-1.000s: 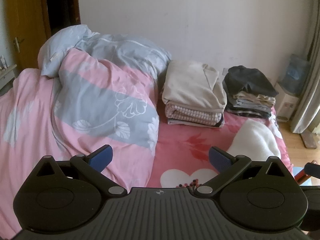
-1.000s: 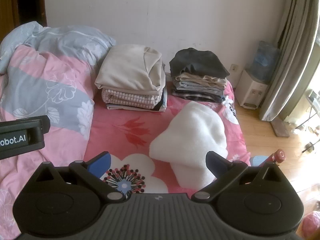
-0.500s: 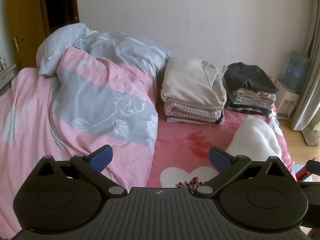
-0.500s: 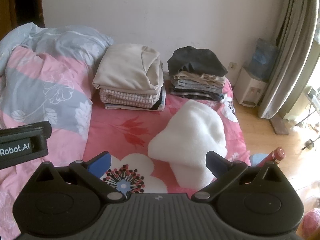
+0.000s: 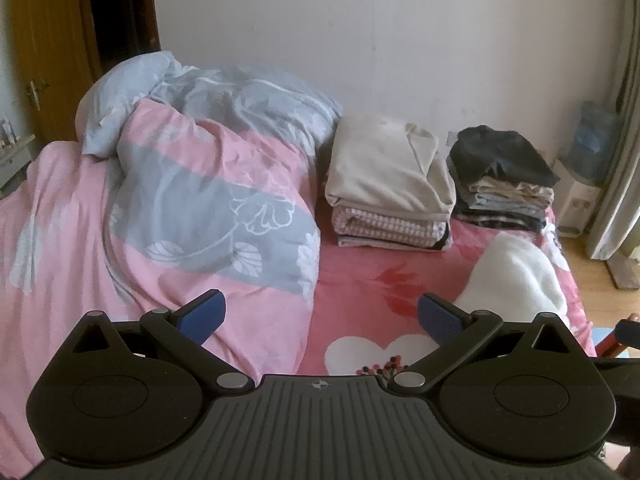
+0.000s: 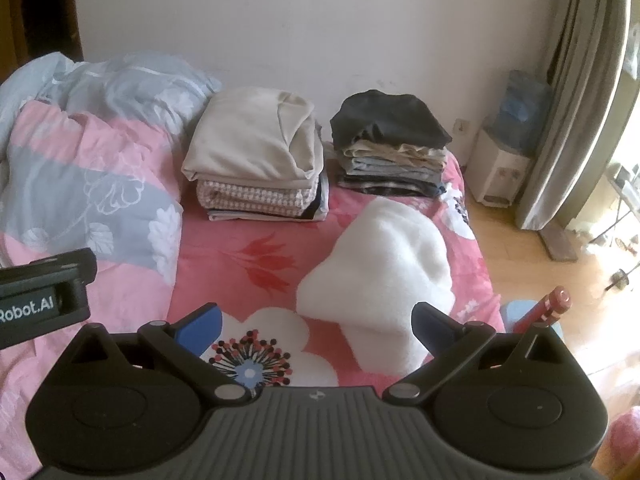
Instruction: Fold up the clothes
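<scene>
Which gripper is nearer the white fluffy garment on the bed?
Right. The right gripper hovers open with the white fluffy garment just beyond its fingertips; the left gripper, also open, sits further left, facing the duvet.

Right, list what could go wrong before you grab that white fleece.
The white fleece lies near the bed's right edge; a careless pull could drag it onto the floor. It also sits close to the dark-topped stack, so lifting it could topple that pile. Both the left gripper and right gripper are open, holding nothing.
</scene>
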Demonstrator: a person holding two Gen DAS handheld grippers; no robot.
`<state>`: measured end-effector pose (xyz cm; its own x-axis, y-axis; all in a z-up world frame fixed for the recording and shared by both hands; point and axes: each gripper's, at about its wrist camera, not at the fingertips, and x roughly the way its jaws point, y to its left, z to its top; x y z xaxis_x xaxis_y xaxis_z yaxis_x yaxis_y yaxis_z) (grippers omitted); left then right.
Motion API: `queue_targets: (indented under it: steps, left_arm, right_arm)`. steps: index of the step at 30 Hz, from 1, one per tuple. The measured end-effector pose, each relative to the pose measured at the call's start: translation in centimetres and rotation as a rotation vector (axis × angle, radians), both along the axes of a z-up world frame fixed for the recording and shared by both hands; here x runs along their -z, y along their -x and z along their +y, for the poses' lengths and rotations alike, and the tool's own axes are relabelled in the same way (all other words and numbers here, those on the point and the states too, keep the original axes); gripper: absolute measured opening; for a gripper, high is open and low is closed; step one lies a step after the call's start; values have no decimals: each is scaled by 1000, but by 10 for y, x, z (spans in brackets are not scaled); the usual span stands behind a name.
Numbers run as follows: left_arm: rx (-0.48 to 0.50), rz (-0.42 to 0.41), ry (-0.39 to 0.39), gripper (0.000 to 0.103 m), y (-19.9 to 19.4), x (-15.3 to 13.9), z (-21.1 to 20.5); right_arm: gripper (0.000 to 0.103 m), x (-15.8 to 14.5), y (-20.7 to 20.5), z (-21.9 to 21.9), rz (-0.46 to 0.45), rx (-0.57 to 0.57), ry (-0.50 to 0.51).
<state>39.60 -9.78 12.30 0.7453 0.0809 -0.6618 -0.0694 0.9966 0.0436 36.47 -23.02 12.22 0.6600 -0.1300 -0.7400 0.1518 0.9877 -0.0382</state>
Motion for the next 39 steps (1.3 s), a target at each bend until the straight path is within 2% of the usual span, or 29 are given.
queue_targets:
  steps: [7,14,24,39]
  left_arm:
    - [-23,23,-24,103,3,3,8]
    - [-25,44,-27,103,20,-9,1]
    - [-34,-7,-22,103,38,-33,-10]
    - [-29,-26,-25,103,41,-42,-20]
  right_arm:
    - [103,2,0,1,14,4,-18]
    - [103,-8,17,1,29,-2,-2]
    - [103,-33,34,-14,-25,14,20]
    - [103,-38,38,-22,-30,23,7]
